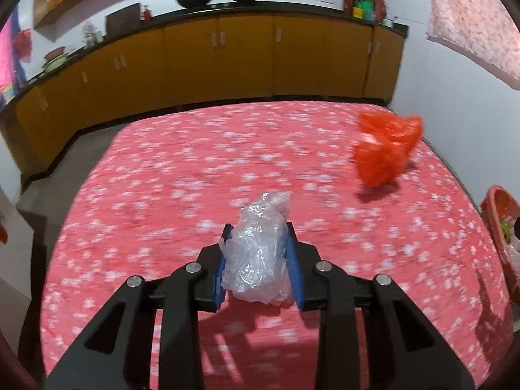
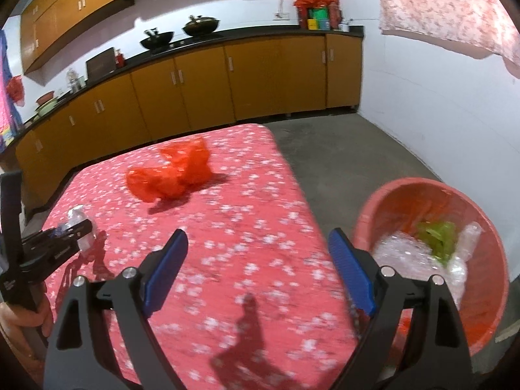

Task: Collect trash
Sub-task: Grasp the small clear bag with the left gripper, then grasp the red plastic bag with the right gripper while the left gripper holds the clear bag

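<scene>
My left gripper (image 1: 259,232) is shut on a crumpled clear plastic bag (image 1: 258,253) and holds it above the table (image 1: 146,195), which has a red flowered cloth. The left gripper also shows at the left edge of the right wrist view (image 2: 85,227) with the clear bag (image 2: 76,216) in it. A crumpled red plastic bag (image 1: 385,148) lies on the table at the far right; it also shows in the right wrist view (image 2: 172,174). My right gripper (image 2: 258,237) is open and empty over the table's right edge, next to a red bin (image 2: 487,292).
The red bin stands on the floor right of the table and holds clear plastic and green scraps; its rim shows in the left wrist view (image 1: 497,227). Yellow kitchen cabinets (image 1: 227,61) with woks on the counter run behind the table. A grey floor (image 2: 341,162) lies between.
</scene>
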`<state>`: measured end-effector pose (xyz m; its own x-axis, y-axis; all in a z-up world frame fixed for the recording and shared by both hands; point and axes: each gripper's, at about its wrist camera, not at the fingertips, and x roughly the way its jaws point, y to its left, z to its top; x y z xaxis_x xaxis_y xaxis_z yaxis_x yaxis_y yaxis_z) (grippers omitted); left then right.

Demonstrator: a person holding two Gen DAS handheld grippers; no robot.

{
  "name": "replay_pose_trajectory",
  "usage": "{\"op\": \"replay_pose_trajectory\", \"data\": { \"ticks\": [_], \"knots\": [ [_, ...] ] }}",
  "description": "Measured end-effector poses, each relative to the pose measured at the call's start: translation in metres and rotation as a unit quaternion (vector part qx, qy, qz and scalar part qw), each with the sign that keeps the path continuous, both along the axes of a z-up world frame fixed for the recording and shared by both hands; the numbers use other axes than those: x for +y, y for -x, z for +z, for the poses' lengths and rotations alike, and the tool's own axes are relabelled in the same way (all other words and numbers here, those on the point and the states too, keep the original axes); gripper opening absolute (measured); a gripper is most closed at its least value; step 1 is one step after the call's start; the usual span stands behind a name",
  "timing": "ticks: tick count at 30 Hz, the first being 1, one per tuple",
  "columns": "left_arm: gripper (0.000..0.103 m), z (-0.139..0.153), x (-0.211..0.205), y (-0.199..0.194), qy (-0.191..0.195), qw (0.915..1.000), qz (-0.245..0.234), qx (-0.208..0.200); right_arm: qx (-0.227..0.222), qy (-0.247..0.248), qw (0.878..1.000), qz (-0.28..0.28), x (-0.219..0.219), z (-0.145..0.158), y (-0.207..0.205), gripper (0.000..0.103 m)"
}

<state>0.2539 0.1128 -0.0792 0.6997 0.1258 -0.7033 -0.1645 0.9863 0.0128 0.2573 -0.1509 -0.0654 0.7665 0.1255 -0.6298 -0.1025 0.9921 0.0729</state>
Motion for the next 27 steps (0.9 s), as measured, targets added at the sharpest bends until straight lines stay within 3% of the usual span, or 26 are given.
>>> {"op": "replay_pose_trajectory", "data": {
  "ticks": [5,12,21,27],
  "knots": [
    [0.031,0.005,0.036,0.006,-0.011,0.9994,0.033,-0.006,0.002,-0.001,1.0,0.022,0.033,-0.003,-0.012,0.085],
    [0.031,0.012,0.073,0.004,-0.015,0.9984,0.051,-0.018,0.001,-0.014,1.0,0.021,0.074,-0.007,-0.046,0.074],
    [0.031,0.013,0.088,-0.024,-0.019,0.998,0.053,-0.03,0.007,-0.03,0.999,-0.021,0.116,-0.015,-0.102,0.074],
    [0.031,0.009,0.092,-0.034,-0.016,0.9978,0.059,-0.028,0.032,-0.007,0.999,-0.027,0.138,-0.03,-0.119,0.075]
  ]
}}
